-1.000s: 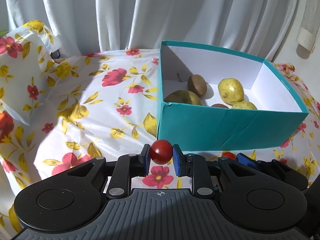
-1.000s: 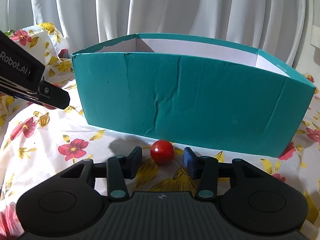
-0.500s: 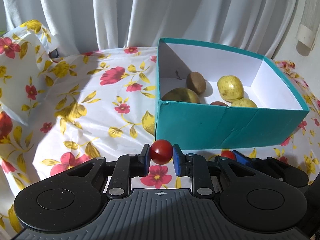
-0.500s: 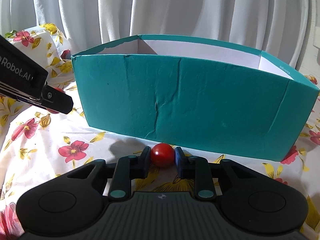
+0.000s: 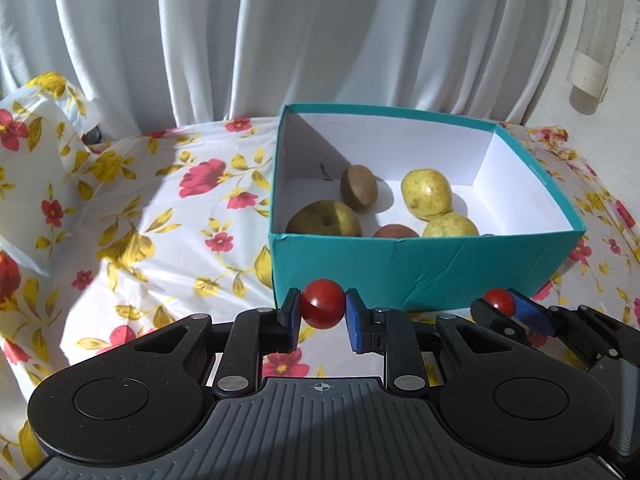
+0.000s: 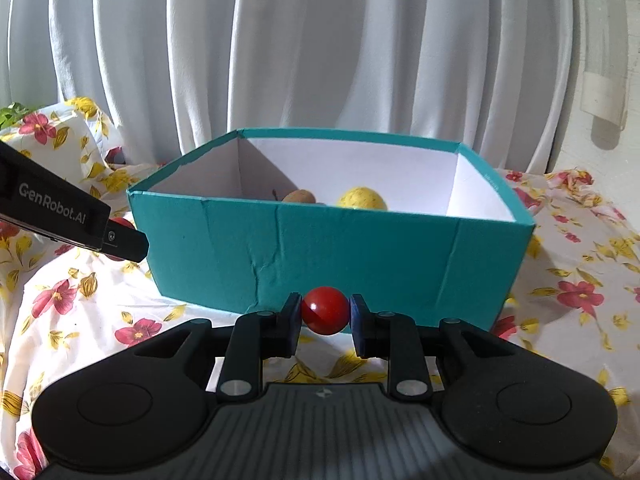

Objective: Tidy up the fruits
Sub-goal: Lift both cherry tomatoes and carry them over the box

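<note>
My left gripper (image 5: 322, 316) is shut on a small red tomato (image 5: 322, 309), held in front of the teal box (image 5: 420, 272) at its near left corner. My right gripper (image 6: 325, 316) is shut on a second red tomato (image 6: 324, 310), lifted off the cloth before the box's near wall (image 6: 360, 264). That gripper and tomato also show in the left wrist view (image 5: 498, 302). Inside the box lie a greenish apple (image 5: 324, 220), a brown kiwi (image 5: 359, 188), two yellow fruits (image 5: 427, 194) and a reddish fruit (image 5: 396, 232).
A floral cloth (image 5: 160, 216) covers the table, bunched up at the left. White curtains (image 6: 320, 60) hang behind. The left gripper's body (image 6: 60, 216) shows at the left of the right wrist view.
My right gripper closed on its tomato and lifted it, so the box interior now shows. My left gripper rose with its tomato still held.
</note>
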